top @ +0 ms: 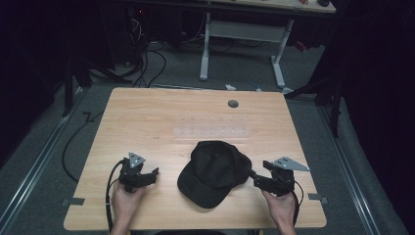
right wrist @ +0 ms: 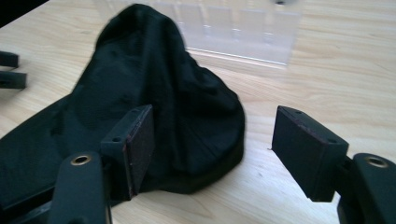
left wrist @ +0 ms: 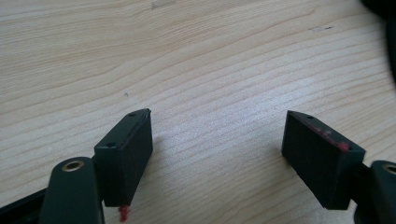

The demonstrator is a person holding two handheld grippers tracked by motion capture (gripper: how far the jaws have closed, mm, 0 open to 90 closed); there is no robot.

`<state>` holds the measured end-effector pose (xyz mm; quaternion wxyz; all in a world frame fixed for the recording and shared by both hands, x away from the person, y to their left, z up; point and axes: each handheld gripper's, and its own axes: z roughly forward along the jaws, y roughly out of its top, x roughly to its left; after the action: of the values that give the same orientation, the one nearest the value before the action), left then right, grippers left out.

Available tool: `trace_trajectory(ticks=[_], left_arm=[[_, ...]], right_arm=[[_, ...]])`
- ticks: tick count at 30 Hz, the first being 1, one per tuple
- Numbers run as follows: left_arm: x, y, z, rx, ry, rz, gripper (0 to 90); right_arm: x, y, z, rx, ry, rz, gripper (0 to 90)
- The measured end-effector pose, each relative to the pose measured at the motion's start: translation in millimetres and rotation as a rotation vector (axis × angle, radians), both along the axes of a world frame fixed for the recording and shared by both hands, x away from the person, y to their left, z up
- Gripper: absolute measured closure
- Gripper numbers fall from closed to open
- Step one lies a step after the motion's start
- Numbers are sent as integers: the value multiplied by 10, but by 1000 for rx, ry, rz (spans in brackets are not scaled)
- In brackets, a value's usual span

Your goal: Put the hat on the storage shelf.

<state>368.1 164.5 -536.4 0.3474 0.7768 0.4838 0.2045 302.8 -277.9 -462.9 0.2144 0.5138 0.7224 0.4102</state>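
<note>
Cap (top: 215, 171) of soft black cloth lies on the desk (top: 147, 122), toward the near edge and about midway between the left and right edges. Its long axis runs on a diagonal: the domed crown sits toward the far right and the flat, rounded brim points toward the near left. In the right gripper view the crown is slumped and creased, with stitched seams showing faintly, and its hem rests on the wood.

Desk top is pale wood with a wavy grain, rectangular with rounded corners. A clear plastic strip with a row of compartments (top: 211, 131) lies just beyond the cap, toward the middle of the desk, and a small grey round cap (top: 233, 103) is set in the top near the far edge.

Left gripper (top: 155, 172) is held in the left hand (top: 126, 199) near the near left corner, apart from the brim, its jaws spread wide over bare wood with nothing between them. Right gripper (top: 252, 176) is held in the right hand (top: 281, 204) close beside the crown's right side; its jaws are also spread apart, one in front of the cloth and the other over bare wood, grasping nothing. Each jaw is a black block with a flat pad; the left gripper's carry red smudges
</note>
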Motion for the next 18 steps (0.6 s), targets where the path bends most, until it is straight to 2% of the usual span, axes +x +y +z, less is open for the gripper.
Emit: trace_trajectory(ticks=[8, 18], left_arm=[[0, 0, 0, 1, 0, -1, 249], [0, 0, 0, 1, 0, -1, 249]], right_arm=[[118, 201, 63, -40, 4, 59, 293], [254, 335, 78, -58, 16, 73, 304]])
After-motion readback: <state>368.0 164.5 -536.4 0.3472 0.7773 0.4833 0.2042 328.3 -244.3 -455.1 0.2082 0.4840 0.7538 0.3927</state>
